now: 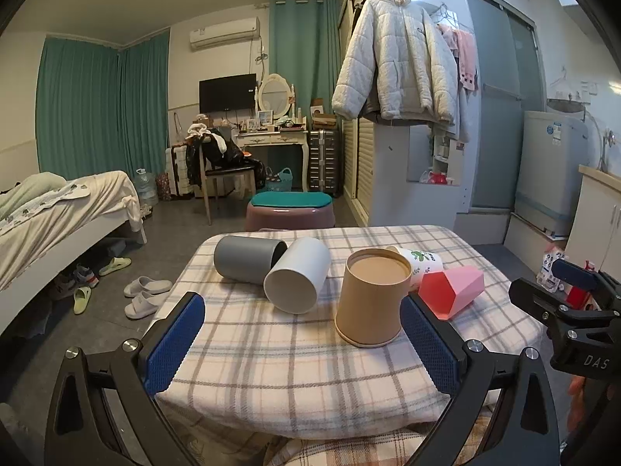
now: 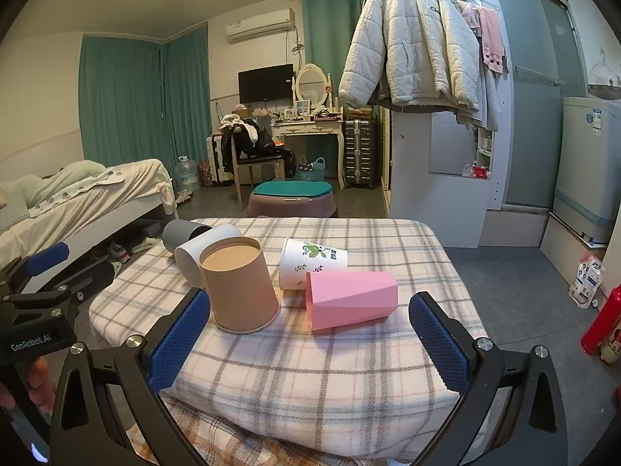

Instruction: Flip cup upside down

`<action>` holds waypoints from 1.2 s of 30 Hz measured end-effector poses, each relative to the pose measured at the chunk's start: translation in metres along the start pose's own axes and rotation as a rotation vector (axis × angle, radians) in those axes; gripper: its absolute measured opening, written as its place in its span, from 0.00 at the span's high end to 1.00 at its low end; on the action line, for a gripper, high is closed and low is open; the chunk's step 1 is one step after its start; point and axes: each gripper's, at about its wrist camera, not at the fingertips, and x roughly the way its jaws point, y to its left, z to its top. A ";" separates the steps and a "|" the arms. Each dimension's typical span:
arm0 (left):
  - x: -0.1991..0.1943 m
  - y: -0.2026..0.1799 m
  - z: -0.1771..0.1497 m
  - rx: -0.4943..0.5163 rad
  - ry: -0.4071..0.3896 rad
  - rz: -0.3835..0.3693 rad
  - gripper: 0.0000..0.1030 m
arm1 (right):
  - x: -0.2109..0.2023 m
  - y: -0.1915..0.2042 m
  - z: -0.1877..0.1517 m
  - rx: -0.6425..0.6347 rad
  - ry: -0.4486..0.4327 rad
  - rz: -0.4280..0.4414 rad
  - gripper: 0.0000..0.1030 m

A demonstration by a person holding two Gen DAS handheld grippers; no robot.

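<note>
A brown paper cup [image 1: 372, 299] [image 2: 242, 287] stands upside down on the plaid-covered table [image 1: 279, 369] [image 2: 330, 369]. A pink faceted cup [image 1: 452, 289] [image 2: 351, 299], a grey cup [image 1: 244, 258] [image 2: 178, 233] and a white cup [image 1: 297, 279] [image 2: 198, 250] lie on their sides. A white cup with a green print [image 1: 421, 266] [image 2: 312, 266] stands behind the brown one. My left gripper [image 1: 302, 343] is open and empty, near the brown cup. My right gripper [image 2: 310, 343] is open and empty in front of the pink cup.
A bed [image 1: 58, 209] stands to the left with slippers [image 1: 143, 295] on the floor. A round stool with a teal cushion [image 1: 291, 209] sits behind the table. A wardrobe with a white jacket [image 1: 396, 58] and a washing machine [image 1: 551, 171] are at the right.
</note>
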 end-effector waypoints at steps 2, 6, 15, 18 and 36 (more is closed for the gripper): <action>-0.002 0.000 0.000 -0.003 -0.001 0.001 0.00 | 0.000 0.001 -0.001 -0.003 0.001 0.002 0.00; -0.003 0.000 -0.001 -0.004 0.000 -0.003 0.00 | 0.000 0.002 -0.002 -0.008 0.004 0.001 0.00; -0.002 -0.002 -0.002 0.000 0.011 -0.005 0.00 | -0.001 0.000 -0.005 -0.003 0.006 0.000 0.00; -0.002 -0.002 -0.001 -0.001 0.012 -0.006 0.00 | -0.001 0.000 -0.007 -0.004 0.012 0.001 0.00; 0.000 -0.005 -0.006 0.004 0.022 -0.004 0.00 | 0.008 0.000 -0.003 -0.003 0.035 0.002 0.00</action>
